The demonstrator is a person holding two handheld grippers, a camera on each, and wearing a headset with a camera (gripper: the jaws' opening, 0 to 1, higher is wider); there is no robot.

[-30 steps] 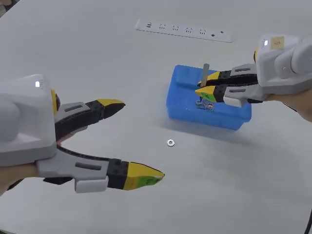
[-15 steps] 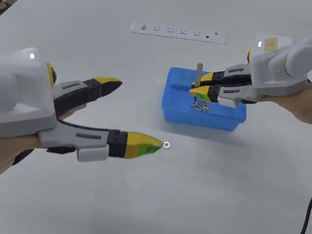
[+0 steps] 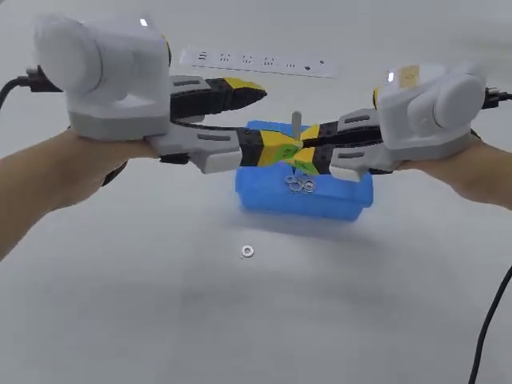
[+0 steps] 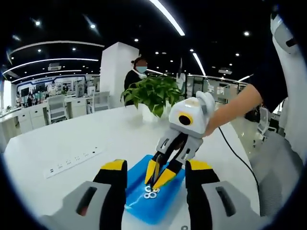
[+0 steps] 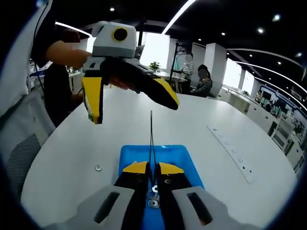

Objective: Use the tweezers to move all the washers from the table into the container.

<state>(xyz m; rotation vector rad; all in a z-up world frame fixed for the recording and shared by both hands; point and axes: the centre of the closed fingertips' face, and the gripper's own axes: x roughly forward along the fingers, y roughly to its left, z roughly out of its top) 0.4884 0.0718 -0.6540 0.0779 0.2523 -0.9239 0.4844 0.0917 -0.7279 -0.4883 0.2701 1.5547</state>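
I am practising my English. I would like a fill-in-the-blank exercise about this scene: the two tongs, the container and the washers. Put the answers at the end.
1. The right tongs are shut on the ____.
2. The colour of the container is ____.
3. Outside the container, on the table, lies exactly ____ washer.
4. The left tongs are held over the container, and their jaws are ____.

Missing words: tweezers; blue; one; open.
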